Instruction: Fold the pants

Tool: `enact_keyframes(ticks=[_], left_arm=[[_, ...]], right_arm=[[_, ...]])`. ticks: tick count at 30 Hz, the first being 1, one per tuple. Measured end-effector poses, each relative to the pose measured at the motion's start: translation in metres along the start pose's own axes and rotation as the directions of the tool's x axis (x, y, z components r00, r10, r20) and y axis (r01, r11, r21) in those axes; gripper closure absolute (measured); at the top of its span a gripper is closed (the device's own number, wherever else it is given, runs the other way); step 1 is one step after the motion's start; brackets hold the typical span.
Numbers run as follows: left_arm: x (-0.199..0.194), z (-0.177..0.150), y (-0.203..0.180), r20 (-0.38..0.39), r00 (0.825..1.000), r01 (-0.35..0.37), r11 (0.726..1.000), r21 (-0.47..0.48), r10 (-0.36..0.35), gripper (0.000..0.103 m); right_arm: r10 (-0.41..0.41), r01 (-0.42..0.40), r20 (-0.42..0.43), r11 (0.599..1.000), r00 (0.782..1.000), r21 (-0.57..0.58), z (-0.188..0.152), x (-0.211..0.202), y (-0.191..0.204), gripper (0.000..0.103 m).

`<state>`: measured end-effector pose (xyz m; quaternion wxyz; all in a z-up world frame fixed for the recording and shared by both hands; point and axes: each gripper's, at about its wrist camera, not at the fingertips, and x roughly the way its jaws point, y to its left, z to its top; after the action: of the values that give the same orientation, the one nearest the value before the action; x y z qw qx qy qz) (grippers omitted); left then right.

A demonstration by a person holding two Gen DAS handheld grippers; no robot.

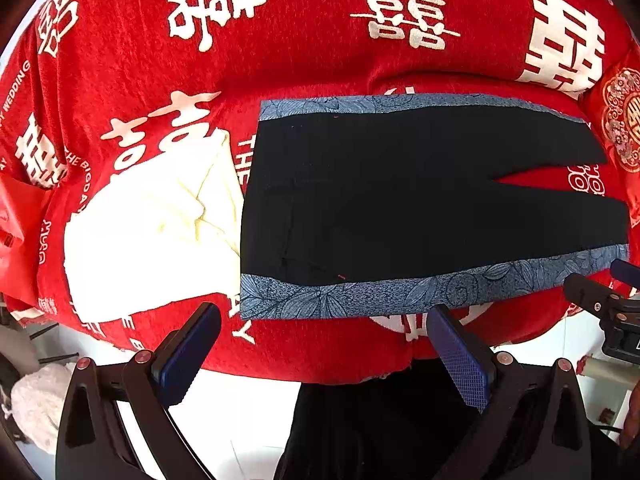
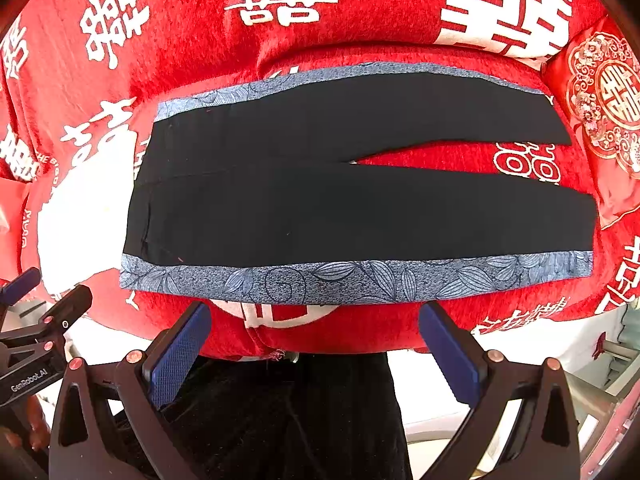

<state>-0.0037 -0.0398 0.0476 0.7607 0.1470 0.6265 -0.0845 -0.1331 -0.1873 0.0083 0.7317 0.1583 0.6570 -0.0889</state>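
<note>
Both tongs spread wide, nothing between the pads. Left gripper (image 1: 324, 344) hangs over the near edge of the bed, short of the cloth; right gripper (image 2: 314, 340) the same, a little further along toward the leg ends. Neither touches fabric.

Risks, as I judge them. The near trim band (image 2: 340, 278) lies close to the bed edge: a pinch taken too shallow may catch only the patterned strip, or bite into the red bedspread (image 2: 360, 32) beneath and drag both up together. If the two tongs lift unevenly, the near leg may twist and land crooked on the far one. The fabric looks thin and limp, so it will likely sag between two grip points.

The pants (image 2: 320, 208) lie flat on the bedspread, spread out, waist to the left, legs running right. Black, with blue leaf-patterned trim along both outer side seams. The legs part in a narrow V toward the hems, red showing between. No fold made yet. Surface smooth, few wrinkles.

Just beside the waistband, a white folded cloth (image 1: 152, 236), its edge touching or tucked under the waist; cannot tell which. Beyond the hems, a red embroidered cushion (image 2: 604, 96).
</note>
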Motion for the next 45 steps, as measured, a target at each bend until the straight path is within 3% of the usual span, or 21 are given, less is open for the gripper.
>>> enact_keyframes(ticks=[11,19,28,34,35,38,41,44,45], left_arm=[[-0.009,-0.007,-0.010,-0.026,1.000,-0.012,0.990,-0.144,0.008,0.000],[-0.010,-0.017,-0.011,-0.061,0.998,-0.033,0.962,-0.270,0.017,0.000],[0.027,-0.015,-0.006,-0.089,0.996,-0.002,0.968,-0.250,-0.021,0.000],[0.071,-0.017,0.007,-0.101,0.989,0.073,0.960,-0.271,-0.104,0.000],[0.080,-0.018,0.012,-0.104,0.986,0.098,0.953,-0.285,-0.132,0.000],[0.100,-0.024,0.024,-0.069,0.976,0.171,0.928,-0.330,-0.204,0.000],[0.124,-0.032,0.036,-0.046,0.964,0.227,0.903,-0.365,-0.261,0.000],[0.151,-0.044,0.045,-0.023,0.947,0.284,0.869,-0.404,-0.321,0.000],[0.159,-0.049,0.048,-0.013,0.941,0.302,0.857,-0.417,-0.338,0.000]], right_arm=[[0.024,-0.026,-0.021,0.997,0.999,-0.079,0.004,-0.006,-0.025,0.000],[0.025,-0.033,-0.066,0.991,0.997,-0.126,0.010,0.009,-0.043,0.000],[0.006,-0.014,-0.079,0.995,0.997,-0.099,0.018,0.036,-0.041,0.000],[0.159,-0.161,-0.059,0.987,0.985,-0.025,0.015,0.061,-0.038,0.000],[0.201,-0.202,-0.054,0.979,0.978,-0.006,0.014,0.064,-0.037,0.000],[0.367,-0.363,-0.041,0.929,0.929,0.070,0.008,0.080,-0.039,0.000],[0.530,-0.519,-0.043,0.842,0.847,0.148,-0.005,0.105,-0.042,0.000],[0.634,-0.611,-0.063,0.764,0.771,0.209,-0.021,0.136,-0.043,0.002],[0.650,-0.623,-0.072,0.749,0.756,0.224,-0.025,0.146,-0.042,0.003]])
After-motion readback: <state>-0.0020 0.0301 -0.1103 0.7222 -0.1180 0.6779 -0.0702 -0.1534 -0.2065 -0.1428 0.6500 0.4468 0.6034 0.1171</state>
